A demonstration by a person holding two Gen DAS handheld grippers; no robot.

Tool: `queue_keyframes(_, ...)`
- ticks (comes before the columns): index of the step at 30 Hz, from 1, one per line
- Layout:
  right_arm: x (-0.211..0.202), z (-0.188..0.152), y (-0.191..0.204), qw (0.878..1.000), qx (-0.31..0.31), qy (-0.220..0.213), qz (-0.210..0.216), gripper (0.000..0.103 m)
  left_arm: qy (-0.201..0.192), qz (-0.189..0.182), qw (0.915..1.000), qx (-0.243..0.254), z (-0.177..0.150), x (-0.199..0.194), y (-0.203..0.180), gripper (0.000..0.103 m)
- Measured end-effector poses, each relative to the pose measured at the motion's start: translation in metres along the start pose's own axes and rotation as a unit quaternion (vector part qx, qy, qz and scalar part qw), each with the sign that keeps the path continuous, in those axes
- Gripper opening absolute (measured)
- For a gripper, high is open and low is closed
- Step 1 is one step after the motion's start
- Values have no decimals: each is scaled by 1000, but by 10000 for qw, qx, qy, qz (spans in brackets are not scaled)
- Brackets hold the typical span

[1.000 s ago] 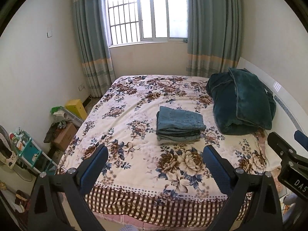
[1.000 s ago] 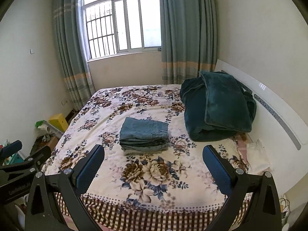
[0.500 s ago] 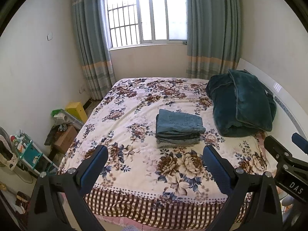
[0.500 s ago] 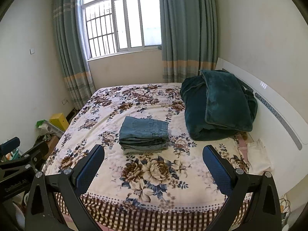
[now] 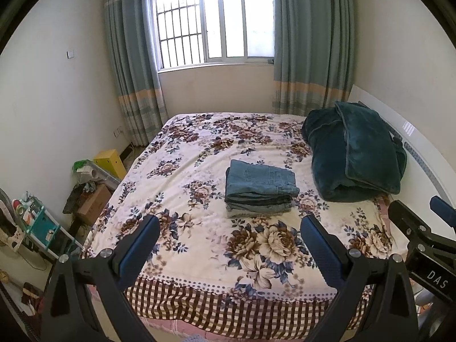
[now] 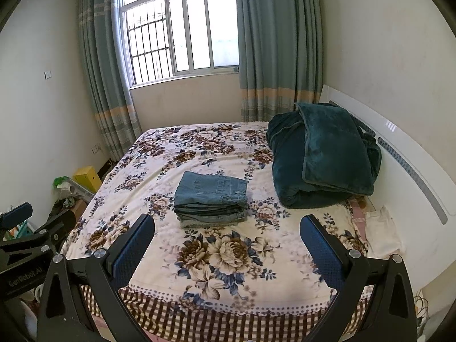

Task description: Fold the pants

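Observation:
Blue denim pants [image 5: 260,188] lie folded in a neat stack in the middle of the floral bed [image 5: 199,148]; the right wrist view shows the same pants [image 6: 211,199] on the bed [image 6: 159,171]. My left gripper [image 5: 229,236] stands open over the bed's foot, well short of the stack, with nothing between its blue pads. My right gripper [image 6: 227,236] is open too, held back from the stack and likewise holding nothing. Each gripper shows at the edge of the other's view.
A dark green blanket [image 5: 356,151] is bundled at the right by the white headboard [image 6: 413,176]. Boxes, a yellow crate [image 5: 109,163] and a small shelf crowd the floor on the left. A window with curtains is behind the bed.
Both grippers have drawn back and slightly up from the bed, so the stack and bed look smaller. The pants have not moved, and both grippers stay open.

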State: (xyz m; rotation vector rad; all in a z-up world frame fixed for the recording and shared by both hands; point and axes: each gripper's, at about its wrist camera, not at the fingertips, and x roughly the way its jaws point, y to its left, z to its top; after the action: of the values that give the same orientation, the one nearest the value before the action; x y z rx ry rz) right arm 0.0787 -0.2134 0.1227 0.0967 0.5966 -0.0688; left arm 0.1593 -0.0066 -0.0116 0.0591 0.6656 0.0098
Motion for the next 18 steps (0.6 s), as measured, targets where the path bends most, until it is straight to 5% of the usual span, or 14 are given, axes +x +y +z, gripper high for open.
queue_keyframes(18, 11, -12, -8, 9999, -50, 52, 73, 103, -9, 34, 10000, -35, -5, 0, -4, 101)
